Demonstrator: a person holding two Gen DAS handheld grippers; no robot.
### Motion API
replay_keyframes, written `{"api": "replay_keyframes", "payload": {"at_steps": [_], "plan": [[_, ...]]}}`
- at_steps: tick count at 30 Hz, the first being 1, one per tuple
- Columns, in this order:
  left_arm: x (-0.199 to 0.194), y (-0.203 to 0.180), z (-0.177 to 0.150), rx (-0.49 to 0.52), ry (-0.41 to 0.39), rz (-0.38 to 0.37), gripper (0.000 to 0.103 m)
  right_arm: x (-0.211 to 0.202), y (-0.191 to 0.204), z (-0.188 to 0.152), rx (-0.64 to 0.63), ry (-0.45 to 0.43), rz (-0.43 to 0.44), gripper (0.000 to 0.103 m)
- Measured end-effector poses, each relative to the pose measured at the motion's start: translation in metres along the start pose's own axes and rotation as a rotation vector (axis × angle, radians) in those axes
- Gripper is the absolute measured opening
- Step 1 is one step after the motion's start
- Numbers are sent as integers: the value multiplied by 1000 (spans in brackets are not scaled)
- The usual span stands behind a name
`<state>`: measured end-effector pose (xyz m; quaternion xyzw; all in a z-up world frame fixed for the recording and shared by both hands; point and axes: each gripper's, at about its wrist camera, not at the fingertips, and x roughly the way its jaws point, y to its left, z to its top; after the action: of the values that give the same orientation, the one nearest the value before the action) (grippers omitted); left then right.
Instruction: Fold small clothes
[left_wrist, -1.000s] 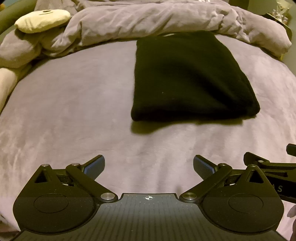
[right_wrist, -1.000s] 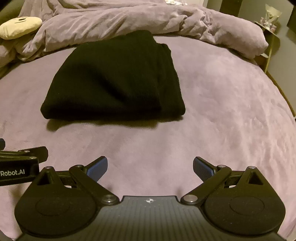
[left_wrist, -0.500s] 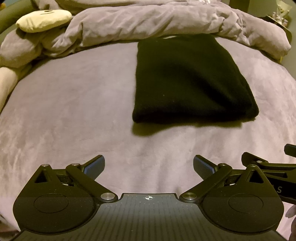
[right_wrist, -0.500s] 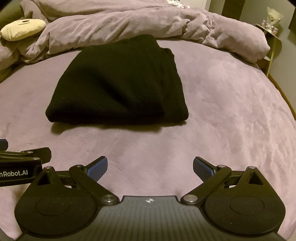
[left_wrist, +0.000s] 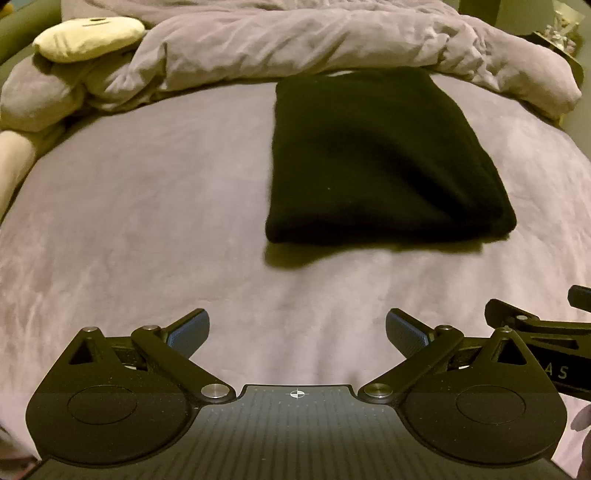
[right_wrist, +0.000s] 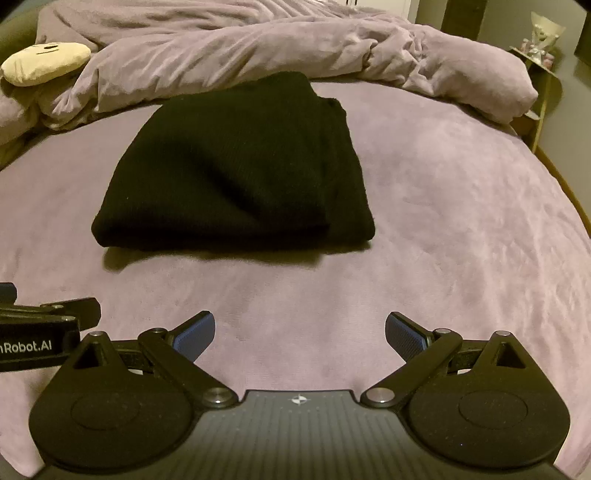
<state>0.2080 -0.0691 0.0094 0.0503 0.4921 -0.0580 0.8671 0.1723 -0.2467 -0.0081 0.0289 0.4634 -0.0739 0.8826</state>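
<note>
A black knit garment (left_wrist: 380, 158) lies folded into a thick rectangle on the purple bed cover (left_wrist: 147, 221); it also shows in the right wrist view (right_wrist: 236, 173). My left gripper (left_wrist: 297, 332) is open and empty, hovering over the cover in front of the garment's near edge and a little to its left. My right gripper (right_wrist: 300, 332) is open and empty, in front of the near edge and a little to its right. Each gripper's body shows at the edge of the other's view.
A bunched purple duvet (left_wrist: 314, 40) runs along the back of the bed, just behind the garment. A cream plush pillow (left_wrist: 88, 37) sits at the back left. A small side table (right_wrist: 539, 66) stands past the bed's right edge.
Both grippers have drawn back slightly and tilted, so the garment sits a little lower and farther in both views. The garment has not moved.
</note>
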Motion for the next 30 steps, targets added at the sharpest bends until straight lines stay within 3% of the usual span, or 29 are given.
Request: {"api": "replay_keyframes", "payload": {"at_steps": [30], "plan": [[9, -2, -3, 2, 33, -13, 103, 6, -4, 0, 8, 5, 0, 99]]}}
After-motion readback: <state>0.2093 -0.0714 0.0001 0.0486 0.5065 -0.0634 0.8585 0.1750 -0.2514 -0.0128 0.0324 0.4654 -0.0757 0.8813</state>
